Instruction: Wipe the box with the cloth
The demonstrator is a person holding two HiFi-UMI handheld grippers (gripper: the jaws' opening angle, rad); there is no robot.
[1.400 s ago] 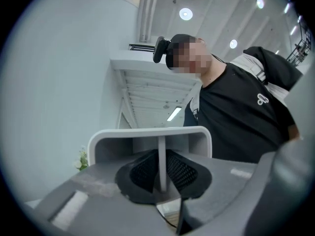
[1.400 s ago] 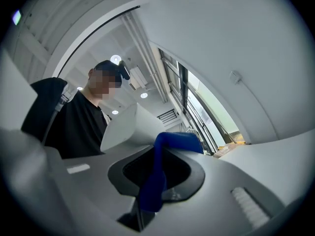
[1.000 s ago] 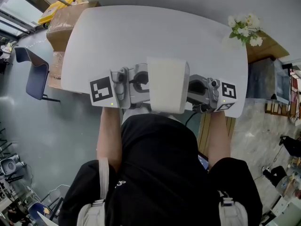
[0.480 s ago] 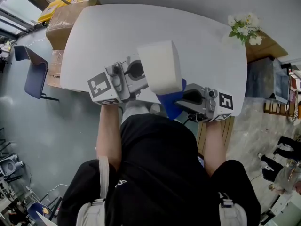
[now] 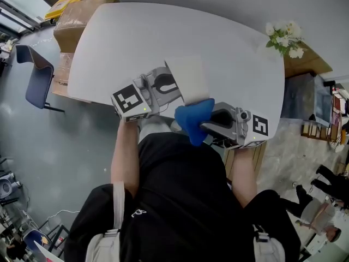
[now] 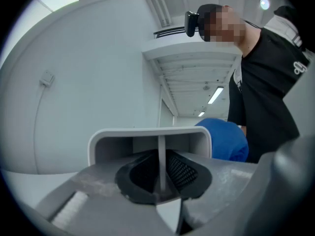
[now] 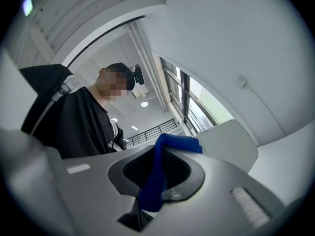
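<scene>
Box [image 5: 188, 79] lowered in L tool [image 5: 173, 87]; R tool [image 5: 206, 125] clamps cloth [image 5: 191, 119].

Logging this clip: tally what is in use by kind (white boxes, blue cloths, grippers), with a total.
white box: 1
blue cloth: 1
grippers: 2, the left gripper and the right gripper
Total: 4

Head camera steeply overhead, two close opposed cameras, box [image 5: 188, 79] in all
</scene>
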